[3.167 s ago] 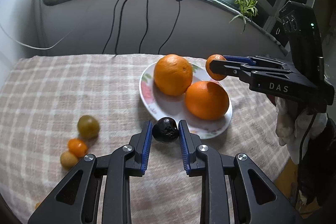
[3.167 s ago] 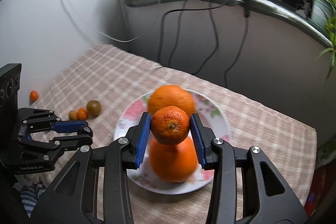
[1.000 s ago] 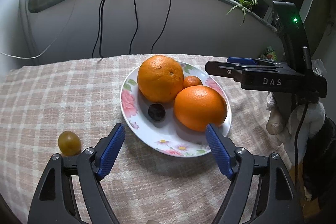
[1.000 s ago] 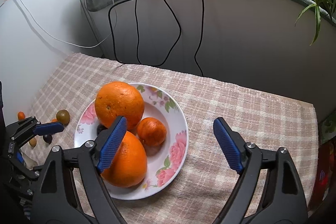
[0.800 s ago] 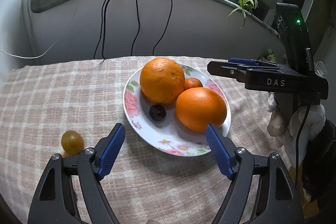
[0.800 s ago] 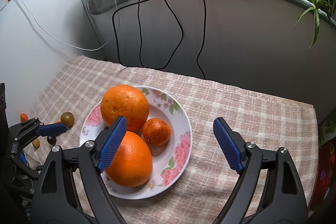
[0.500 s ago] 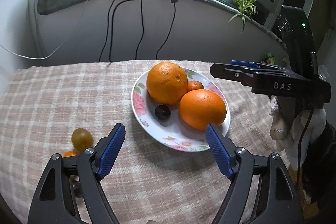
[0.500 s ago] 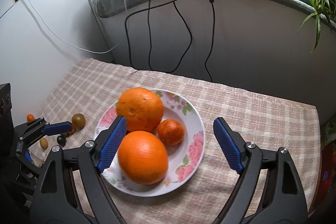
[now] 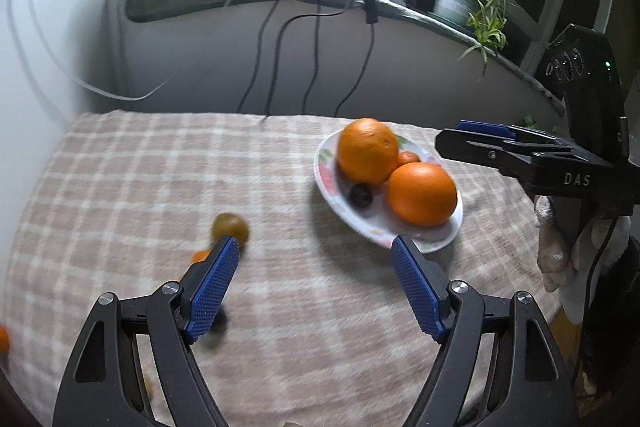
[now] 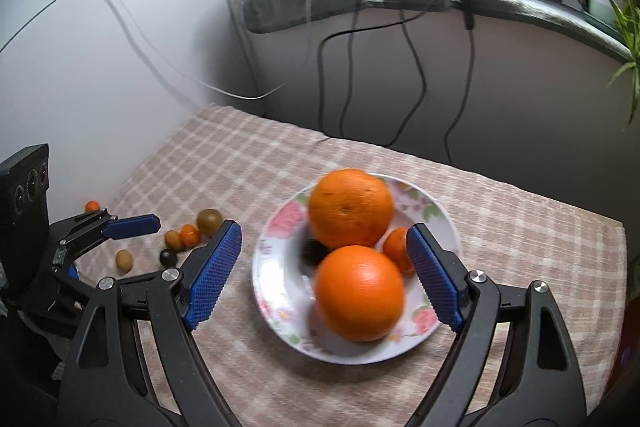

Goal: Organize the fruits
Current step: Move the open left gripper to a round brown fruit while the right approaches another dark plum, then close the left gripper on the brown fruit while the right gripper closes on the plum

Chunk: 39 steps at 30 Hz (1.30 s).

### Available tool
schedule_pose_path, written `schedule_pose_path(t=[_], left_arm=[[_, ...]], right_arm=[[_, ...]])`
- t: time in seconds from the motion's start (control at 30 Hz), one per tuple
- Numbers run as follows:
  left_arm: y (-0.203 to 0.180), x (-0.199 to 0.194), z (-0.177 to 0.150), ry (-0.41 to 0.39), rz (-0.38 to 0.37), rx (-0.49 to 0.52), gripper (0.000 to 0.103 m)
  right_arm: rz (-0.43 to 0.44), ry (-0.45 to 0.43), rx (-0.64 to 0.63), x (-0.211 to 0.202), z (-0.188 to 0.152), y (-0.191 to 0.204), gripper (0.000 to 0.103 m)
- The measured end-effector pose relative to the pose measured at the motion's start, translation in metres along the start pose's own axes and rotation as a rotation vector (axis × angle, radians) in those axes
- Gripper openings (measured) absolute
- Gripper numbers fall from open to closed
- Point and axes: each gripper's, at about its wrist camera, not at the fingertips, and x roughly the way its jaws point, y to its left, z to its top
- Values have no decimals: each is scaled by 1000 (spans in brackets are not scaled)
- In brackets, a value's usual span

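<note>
Left tool (image 9: 314,281) now wide open, empty; dark fruit (image 9: 361,195) it held sits on plate (image 9: 436,243). Right tool (image 10: 324,273) also open; its small orange (image 10: 396,249) now on plate behind the big oranges. Left tool has swung left toward loose green fruit (image 9: 230,227) on counter.

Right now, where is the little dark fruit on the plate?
In the left wrist view, the little dark fruit lies on the flowery plate, at its left side, tucked against the two big oranges.
</note>
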Motion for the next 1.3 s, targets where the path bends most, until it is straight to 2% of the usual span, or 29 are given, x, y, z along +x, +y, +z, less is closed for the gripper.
schedule_pose_path(t=[0.2,0.6,0.77,0.83,0.97,1.1,1.3], left_arm=[[18,-13,-18,14,48,-34,79],[61,-40,-59,49,132,-138,77],[70,-44,-70,66,141,-158,70],[73,-42,-73,72,142,-169,70],[80,-42,-76,73,148,-195,68],[89,-41,-79,76,160,-220,62],[95,-36,-83,92,156,-234,56]], right_arm=[[59,7,-25,6,-2,22,87],[165,75,-85,33,-7,74,87],[210,117,-121,48,-13,98,87],[225,135,-133,53,-15,106,82],[247,172,-142,65,-20,121,80],[268,215,-148,80,-26,132,63],[292,259,-131,100,-30,139,54]])
